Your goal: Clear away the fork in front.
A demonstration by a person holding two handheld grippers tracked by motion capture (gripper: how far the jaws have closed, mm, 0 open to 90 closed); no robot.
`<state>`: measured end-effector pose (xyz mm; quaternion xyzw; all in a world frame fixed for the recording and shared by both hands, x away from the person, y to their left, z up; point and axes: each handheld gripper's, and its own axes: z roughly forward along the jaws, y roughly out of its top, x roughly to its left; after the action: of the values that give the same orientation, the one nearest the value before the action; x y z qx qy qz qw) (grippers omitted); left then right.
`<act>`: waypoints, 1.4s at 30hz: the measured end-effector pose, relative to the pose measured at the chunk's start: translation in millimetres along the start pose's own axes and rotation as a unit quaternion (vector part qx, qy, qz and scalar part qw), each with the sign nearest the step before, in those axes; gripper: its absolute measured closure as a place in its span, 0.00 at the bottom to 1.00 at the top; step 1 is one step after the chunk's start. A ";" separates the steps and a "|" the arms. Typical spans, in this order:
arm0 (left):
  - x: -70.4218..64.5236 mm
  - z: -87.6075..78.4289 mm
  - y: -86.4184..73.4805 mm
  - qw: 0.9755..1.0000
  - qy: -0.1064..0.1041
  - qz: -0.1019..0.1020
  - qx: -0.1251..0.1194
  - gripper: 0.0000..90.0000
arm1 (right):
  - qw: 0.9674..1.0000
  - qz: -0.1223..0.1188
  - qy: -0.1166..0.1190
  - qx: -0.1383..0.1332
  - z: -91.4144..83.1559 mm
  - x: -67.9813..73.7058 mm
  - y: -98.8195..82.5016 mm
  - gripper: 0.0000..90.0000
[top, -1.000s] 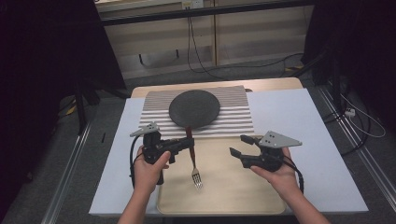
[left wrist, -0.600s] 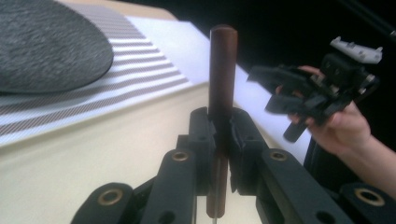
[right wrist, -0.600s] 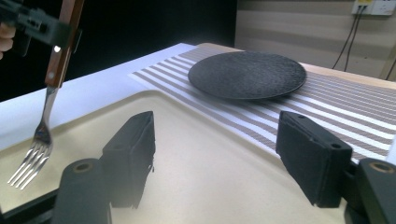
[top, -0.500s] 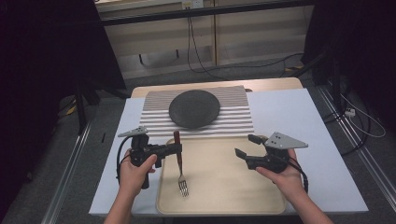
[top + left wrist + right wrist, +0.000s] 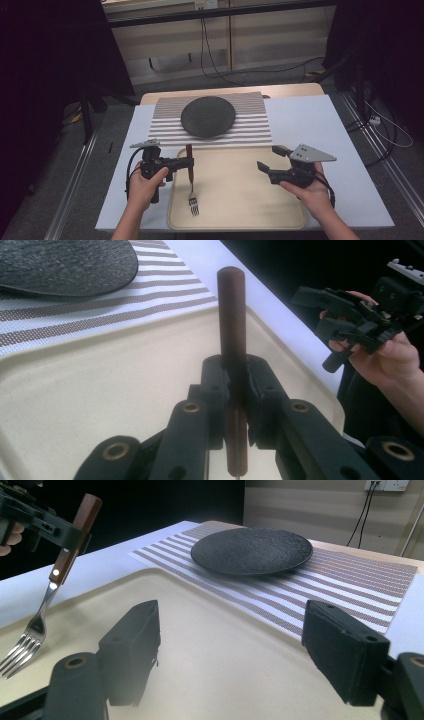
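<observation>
My left gripper [image 5: 186, 162] is clamping tight on the fork [image 5: 191, 180], jaws pressing the dark wooden handle from both sides, seen close up in the left gripper view [image 5: 234, 390]. Fork is hanging tines down over the left part of the beige tray [image 5: 240, 210], handle end pointing up toward the striped placemat [image 5: 165, 131]. From the right gripper view the fork [image 5: 47, 592] is tilting, tines low over the tray; I can't tell if the tips are touching it or just clear. My right gripper [image 5: 267, 160] is hovering over the tray's right side, jaws standing wide apart and having just been opening, nothing between them, only bare tray surface showing in the gap in its own view [image 5: 230, 655]. Black plate [image 5: 208, 116] is sitting on the placemat beyond the tray, well apart from both grippers. Tray and placemat are lying on the white table cover [image 5: 310, 120].
</observation>
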<state>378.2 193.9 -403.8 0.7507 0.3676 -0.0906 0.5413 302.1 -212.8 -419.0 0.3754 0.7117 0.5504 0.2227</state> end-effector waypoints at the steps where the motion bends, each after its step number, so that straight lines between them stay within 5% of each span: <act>1: 0.0 0.0 0.0 1.000 0.000 0.000 0.000 0.88 | 1.000 0.000 0.000 0.000 0.0 0.0 0.0 0.26; 13: 11.0 11.0 -10.2 0.999 0.031 0.012 0.011 0.84 | 1.000 0.012 -0.003 -0.007 -6.9 -4.8 -3.7 0.25; 42: 32.2 20.2 -26.0 0.997 0.066 -0.005 0.030 0.77 | 1.000 0.014 -0.001 -0.013 -10.6 -5.2 -5.5 0.24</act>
<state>389.5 194.5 -448.4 0.7691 0.4035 -0.0552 0.4925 296.0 -223.9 -421.6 0.3830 0.6991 0.5620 0.2209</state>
